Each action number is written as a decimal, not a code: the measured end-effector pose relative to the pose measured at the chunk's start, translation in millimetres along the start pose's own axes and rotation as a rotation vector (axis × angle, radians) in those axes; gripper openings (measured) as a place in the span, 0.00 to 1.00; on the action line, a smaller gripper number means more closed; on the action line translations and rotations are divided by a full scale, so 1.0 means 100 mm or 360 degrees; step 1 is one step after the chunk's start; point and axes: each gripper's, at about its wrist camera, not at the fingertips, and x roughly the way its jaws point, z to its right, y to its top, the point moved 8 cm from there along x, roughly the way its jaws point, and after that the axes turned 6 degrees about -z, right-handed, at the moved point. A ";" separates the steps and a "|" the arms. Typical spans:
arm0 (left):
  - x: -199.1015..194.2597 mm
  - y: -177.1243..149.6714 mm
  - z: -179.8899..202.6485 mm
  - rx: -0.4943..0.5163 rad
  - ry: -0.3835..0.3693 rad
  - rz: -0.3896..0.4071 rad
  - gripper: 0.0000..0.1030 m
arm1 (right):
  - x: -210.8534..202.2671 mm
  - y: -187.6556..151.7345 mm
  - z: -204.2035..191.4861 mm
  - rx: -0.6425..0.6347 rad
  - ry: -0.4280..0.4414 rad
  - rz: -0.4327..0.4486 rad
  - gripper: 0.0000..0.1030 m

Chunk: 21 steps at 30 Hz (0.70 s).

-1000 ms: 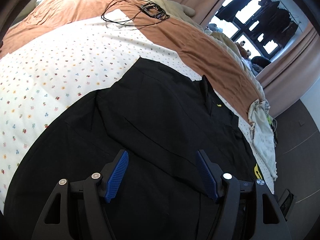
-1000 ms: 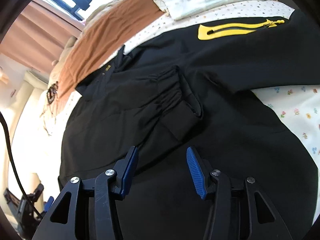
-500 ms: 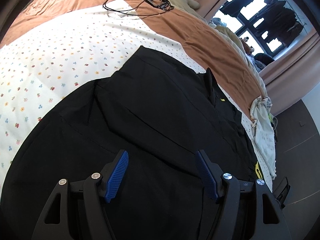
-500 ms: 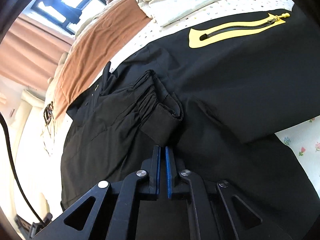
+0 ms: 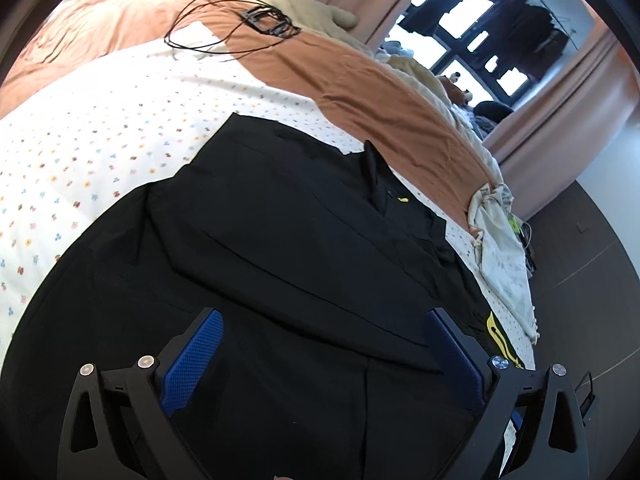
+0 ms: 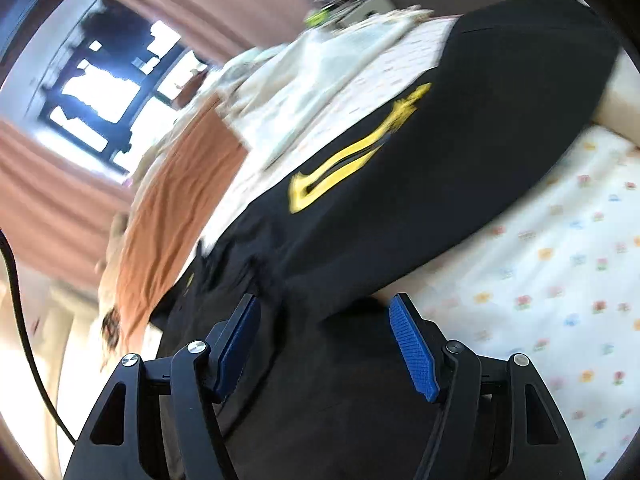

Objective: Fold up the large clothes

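A large black jacket (image 5: 288,248) lies spread on the flowered bedsheet (image 5: 100,128), one side folded over its middle. In the right wrist view the jacket (image 6: 460,168) shows its long sleeve with a yellow-trimmed zip pocket (image 6: 352,156). My left gripper (image 5: 322,320) hovers over the jacket's lower part. Its jaws are opening wide, and nothing is pinched between the blue pads (image 5: 192,360). My right gripper (image 6: 324,308) hangs over the jacket near the sleeve's edge. Its jaws are opening too, with only cloth lying below them.
An orange blanket (image 5: 380,92) runs along the far side of the bed, with a black cable and small device (image 5: 264,26) on it. A pale crumpled cloth (image 5: 504,248) lies at the bed's far corner. Curtains and a window (image 6: 108,92) stand beyond, with dark floor (image 5: 580,240) to the right.
The left jaws have spread wider. The right gripper closed empty above the folded cuff, then opened again while swinging and rolling right toward the sleeve with the yellow pocket.
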 end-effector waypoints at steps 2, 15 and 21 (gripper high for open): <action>0.04 -0.02 0.03 0.0004 -0.0009 -0.0021 0.98 | -0.06 0.09 0.12 0.0029 -0.0047 0.0065 0.66; 0.15 -0.09 -0.02 -0.0080 0.0003 -0.0062 0.98 | -0.02 0.37 0.63 0.0290 0.0036 0.0156 0.66; 0.15 -0.09 -0.03 -0.0081 0.0020 -0.0048 0.98 | 0.05 0.59 0.83 0.0339 0.0054 0.0254 0.48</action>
